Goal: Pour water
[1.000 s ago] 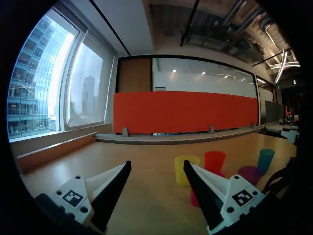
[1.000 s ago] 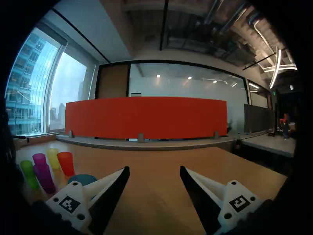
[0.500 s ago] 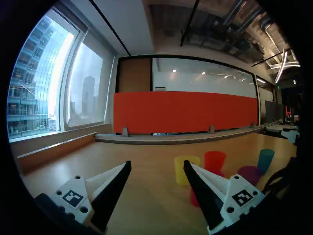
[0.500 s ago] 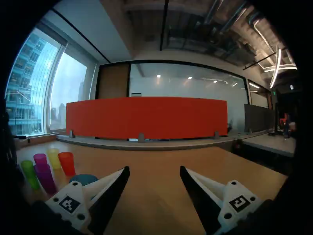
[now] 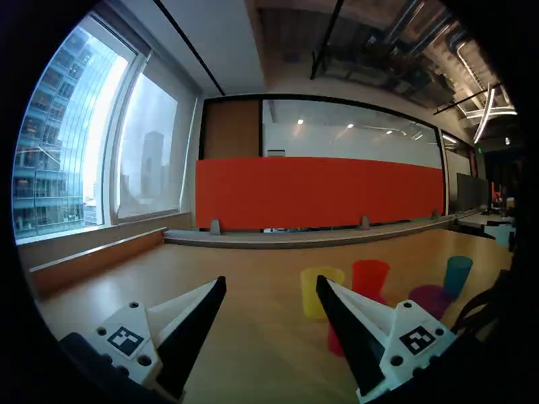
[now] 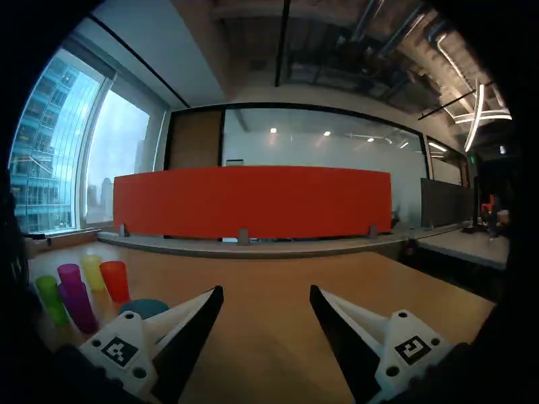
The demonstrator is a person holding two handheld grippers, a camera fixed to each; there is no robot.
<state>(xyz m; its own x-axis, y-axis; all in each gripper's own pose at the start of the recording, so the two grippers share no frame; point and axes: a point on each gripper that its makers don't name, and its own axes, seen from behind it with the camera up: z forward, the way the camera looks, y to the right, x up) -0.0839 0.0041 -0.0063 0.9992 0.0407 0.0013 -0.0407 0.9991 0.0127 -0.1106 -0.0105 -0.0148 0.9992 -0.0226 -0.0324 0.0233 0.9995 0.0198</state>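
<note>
pale wood worktop [image 5: 256, 350] carrying a cluster of plastic cups, viewed from both claws with no cup grasped. the left claw [image 5: 269, 281] hangs above the worktop with its two fingers spread wide and nothing between them. the right claw [image 6: 265, 291] is likewise spread and empty. in the left gripper view the yellow cup [image 5: 321, 291] and red cup [image 5: 370, 275] stand upright side by side just beyond the claw's right-hand finger. a purple cup [image 5: 430, 297] and a teal cup [image 5: 458, 273] stand farther to that side, and a pink cup [image 5: 334, 342] is partly hidden behind the finger. in the right gripper view what looks to be the same group lies at the far left edge, with a green cup [image 6: 48, 296] outermost. which cup holds water cannot be told, as no level is visible. risks, as judged: the cups stand close together, so a wide finger lowered beside one may knock its neighbour over. light plastic may tip or slide if squeezed off-centre. the pink cup, masked by the finger, may be struck unseen. lifting the wrong cup would give an empty pour. the right claw points away from the group and must swing across the worktop, where a hasty sweep could scatter the cups.
</note>
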